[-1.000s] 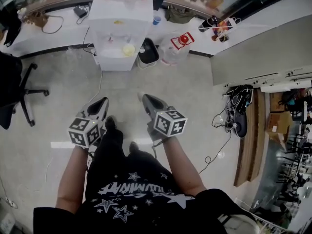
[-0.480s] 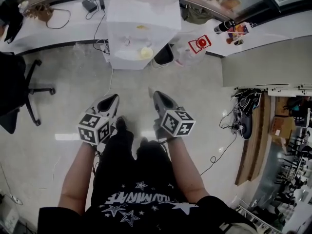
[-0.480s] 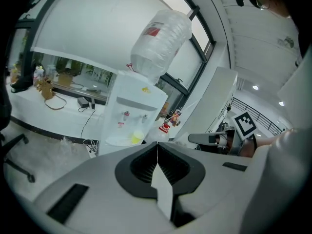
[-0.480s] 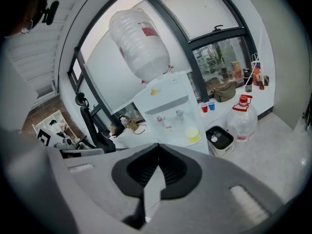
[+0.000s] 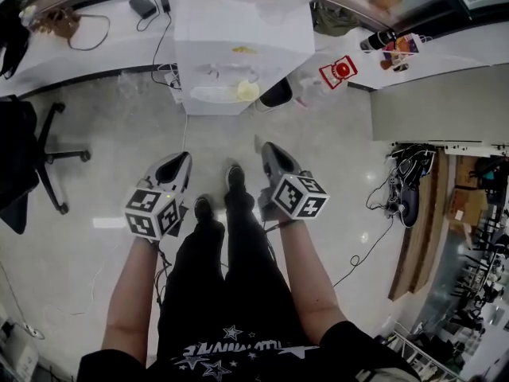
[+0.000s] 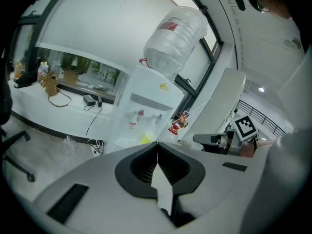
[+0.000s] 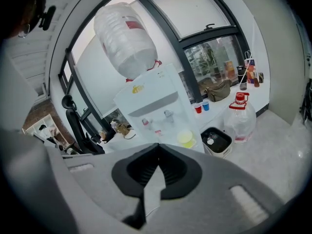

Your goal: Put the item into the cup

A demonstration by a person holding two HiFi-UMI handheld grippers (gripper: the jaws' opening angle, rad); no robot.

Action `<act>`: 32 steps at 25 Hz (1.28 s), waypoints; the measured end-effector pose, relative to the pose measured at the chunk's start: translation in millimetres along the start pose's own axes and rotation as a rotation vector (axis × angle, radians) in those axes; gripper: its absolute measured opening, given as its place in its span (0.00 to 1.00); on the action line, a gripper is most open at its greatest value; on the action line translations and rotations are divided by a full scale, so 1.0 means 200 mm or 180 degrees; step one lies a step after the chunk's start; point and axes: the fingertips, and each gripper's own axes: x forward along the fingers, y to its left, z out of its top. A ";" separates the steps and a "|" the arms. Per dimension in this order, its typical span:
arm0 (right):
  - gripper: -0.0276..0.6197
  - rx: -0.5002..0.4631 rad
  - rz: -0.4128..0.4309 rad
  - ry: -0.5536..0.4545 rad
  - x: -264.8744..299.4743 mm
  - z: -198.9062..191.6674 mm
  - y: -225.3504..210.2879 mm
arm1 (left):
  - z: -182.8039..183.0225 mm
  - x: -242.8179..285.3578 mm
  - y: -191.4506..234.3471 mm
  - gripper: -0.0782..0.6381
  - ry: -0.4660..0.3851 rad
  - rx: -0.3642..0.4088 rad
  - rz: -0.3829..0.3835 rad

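a person stands on a pale floor [image 5: 103, 134], seen from above, with a claw in each hand held out low in the middle of the frame. the left claw [image 5: 181, 159] has its two jaws pressed together with nothing between them, which its own view [image 6: 156, 145] shows plainly. the right claw [image 5: 266, 148] is likewise closed tip to tip and empty, as its view [image 7: 157, 147] confirms. both point toward the top centre of the head view, where a white water dispenser [image 5: 238, 46] stands with a big clear water bottle [image 7: 124, 38] upended on top. the yellow cup [image 5: 248, 91] sits on the dispenser's tray under the taps, well apart from both claws; it shows at the centre of the left gripper view [image 6: 146, 138] and a little right of centre in the right gripper view [image 7: 185, 138]. no view lets me tell which thing is the item. just right of the dispenser a black bin [image 5: 278, 94] stands on the floor, and right of that a clear jug with a red cap [image 5: 338, 70]. a black office chair [image 5: 32, 157] is at the left edge, and a long white table [image 5: 79, 46] runs across the upper left.
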 end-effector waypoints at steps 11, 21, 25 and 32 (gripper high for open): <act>0.04 0.0020 0.0078 -0.0033 0.43 0.00 -0.23 | -0.10 0.29 0.20 0.12 0.0026 -0.0108 0.0130; 0.04 -0.0092 0.0189 -0.0036 0.73 0.06 -0.38 | -0.08 0.53 0.24 0.12 0.0050 -0.0049 0.0169; 0.04 -0.0042 0.0240 -0.0014 0.83 0.06 -0.42 | -0.09 0.60 0.27 0.12 0.0061 -0.0101 0.0223; 0.04 0.0030 0.0291 0.0007 0.95 0.07 -0.49 | -0.13 0.68 0.30 0.12 0.0096 -0.0182 0.0278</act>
